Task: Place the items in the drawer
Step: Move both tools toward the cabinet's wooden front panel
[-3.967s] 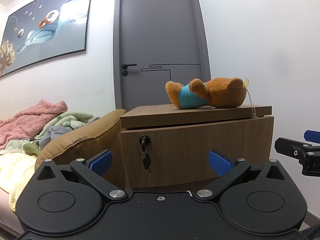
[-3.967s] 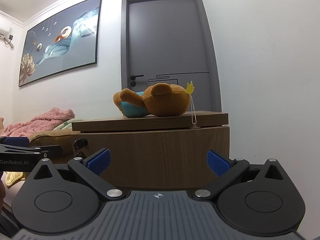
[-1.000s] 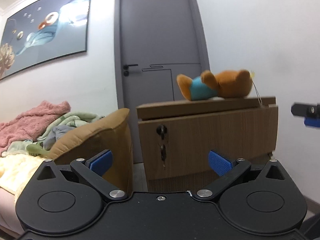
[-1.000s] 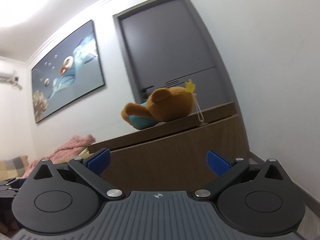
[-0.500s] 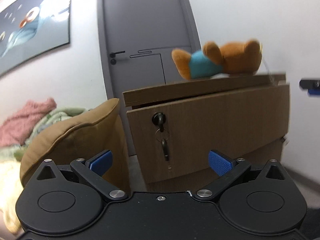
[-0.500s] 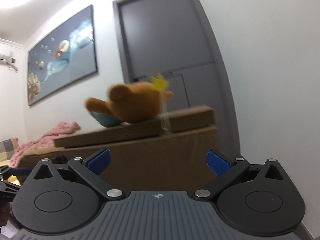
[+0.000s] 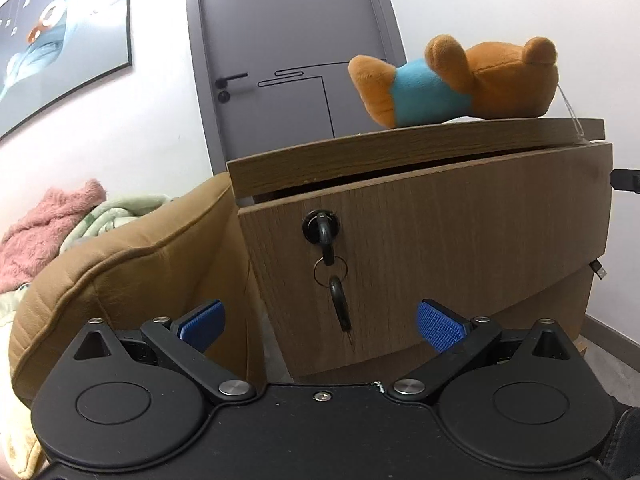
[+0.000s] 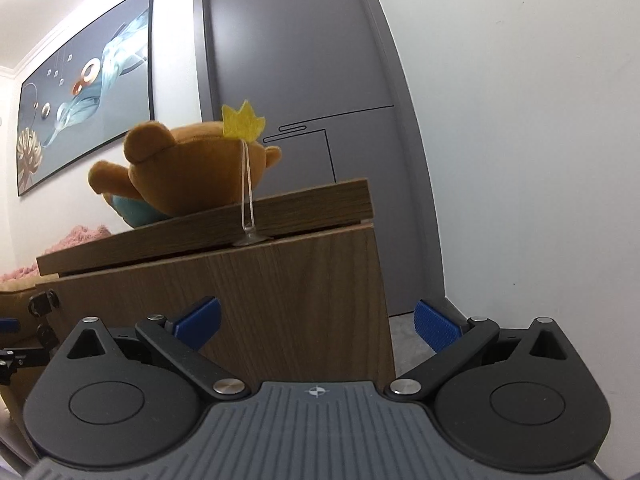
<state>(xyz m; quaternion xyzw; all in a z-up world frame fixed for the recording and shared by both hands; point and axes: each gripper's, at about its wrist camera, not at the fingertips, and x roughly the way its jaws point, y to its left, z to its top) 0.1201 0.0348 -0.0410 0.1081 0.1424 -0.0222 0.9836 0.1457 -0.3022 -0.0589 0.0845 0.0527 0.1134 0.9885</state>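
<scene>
A brown teddy bear (image 7: 460,84) in a blue shirt lies on its side on top of a wooden nightstand (image 7: 420,140). Below the top sits the wooden drawer front (image 7: 460,248), with a black key (image 7: 326,236) in its lock and a second key hanging from a ring. My left gripper (image 7: 320,326) is open, low in front of the drawer, holding nothing. In the right wrist view the bear (image 8: 188,172) shows a yellow crown and a clear hanging loop over the nightstand's (image 8: 240,224) edge. My right gripper (image 8: 316,324) is open and empty at the drawer's (image 8: 260,300) right corner.
A tan leather bed headboard cushion (image 7: 132,264) stands left of the nightstand, with pink and green blankets (image 7: 48,224) behind. A grey door (image 7: 288,52) and white wall lie behind. A framed picture (image 8: 88,84) hangs on the left wall. A cable plug (image 7: 598,268) sticks out at the nightstand's right.
Both grippers have moved closer to the nightstand. The left one now faces the keyed drawer front up close; the right one has swung round to the drawer's right corner. Both stayed open.
</scene>
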